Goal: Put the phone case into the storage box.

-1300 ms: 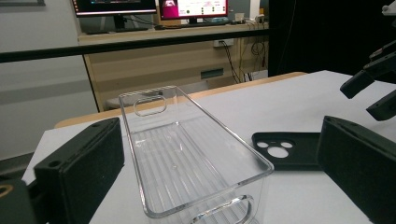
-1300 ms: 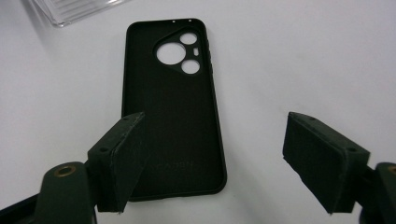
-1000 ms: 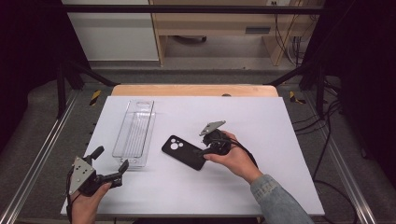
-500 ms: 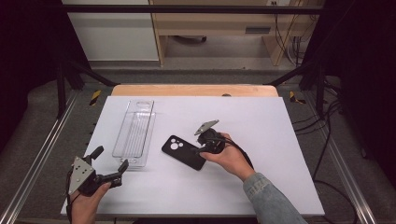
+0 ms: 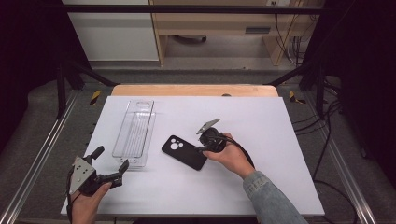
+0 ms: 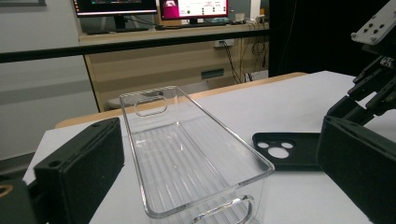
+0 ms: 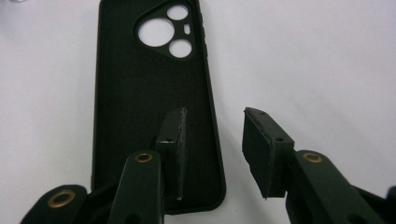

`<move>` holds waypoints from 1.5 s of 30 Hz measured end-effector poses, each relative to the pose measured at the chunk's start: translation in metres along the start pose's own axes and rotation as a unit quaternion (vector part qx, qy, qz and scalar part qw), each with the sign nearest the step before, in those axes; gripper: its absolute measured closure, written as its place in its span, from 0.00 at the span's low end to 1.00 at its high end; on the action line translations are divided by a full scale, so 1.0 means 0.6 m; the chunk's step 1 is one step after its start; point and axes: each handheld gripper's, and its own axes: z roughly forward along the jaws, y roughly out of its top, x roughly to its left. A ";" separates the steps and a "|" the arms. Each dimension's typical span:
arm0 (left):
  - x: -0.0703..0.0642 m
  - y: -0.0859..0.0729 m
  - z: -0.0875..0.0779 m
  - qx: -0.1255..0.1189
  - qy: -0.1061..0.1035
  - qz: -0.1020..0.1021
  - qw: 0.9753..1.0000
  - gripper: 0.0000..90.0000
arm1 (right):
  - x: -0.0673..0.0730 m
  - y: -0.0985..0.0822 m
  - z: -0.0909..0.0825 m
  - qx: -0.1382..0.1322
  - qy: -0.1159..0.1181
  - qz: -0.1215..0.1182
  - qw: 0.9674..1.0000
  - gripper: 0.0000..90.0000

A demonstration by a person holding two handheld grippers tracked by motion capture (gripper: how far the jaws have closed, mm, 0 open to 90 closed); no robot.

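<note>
Right gripper (image 7: 212, 140) jaws closing astride phone case (image 7: 154, 98) side wall, not yet pinching; light, flexible, grippy; best pinched at rim; left gripper (image 5: 108, 163) agape.

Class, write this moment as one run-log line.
right gripper: jaws just closing astride phone case edge, not clamped | left gripper: open, idle by clear tray

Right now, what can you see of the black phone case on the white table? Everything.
The black phone case looks like matte, soft rubbery plastic, lying flat with its hollow inner side up. A rounded camera window near one end holds three round holes and a small slot. It lies slanted on the white table, just right of the clear plastic tray, apart from it. The right gripper straddles one long edge, one jaw inside the case, one outside; its jaws have just been closing, a gap remains.
</note>
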 end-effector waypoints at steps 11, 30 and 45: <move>0.000 0.000 0.000 0.001 0.001 0.001 1.000 0.01 | -0.010 -0.007 0.012 0.014 0.009 0.001 1.000 0.73; -0.005 -0.001 0.003 0.009 0.004 0.005 1.000 0.01 | -0.015 -0.012 0.018 0.018 0.019 0.003 1.000 0.82; -0.005 0.000 0.003 0.010 0.004 0.005 1.000 0.01 | -0.014 -0.014 0.021 0.025 0.032 0.013 0.999 0.87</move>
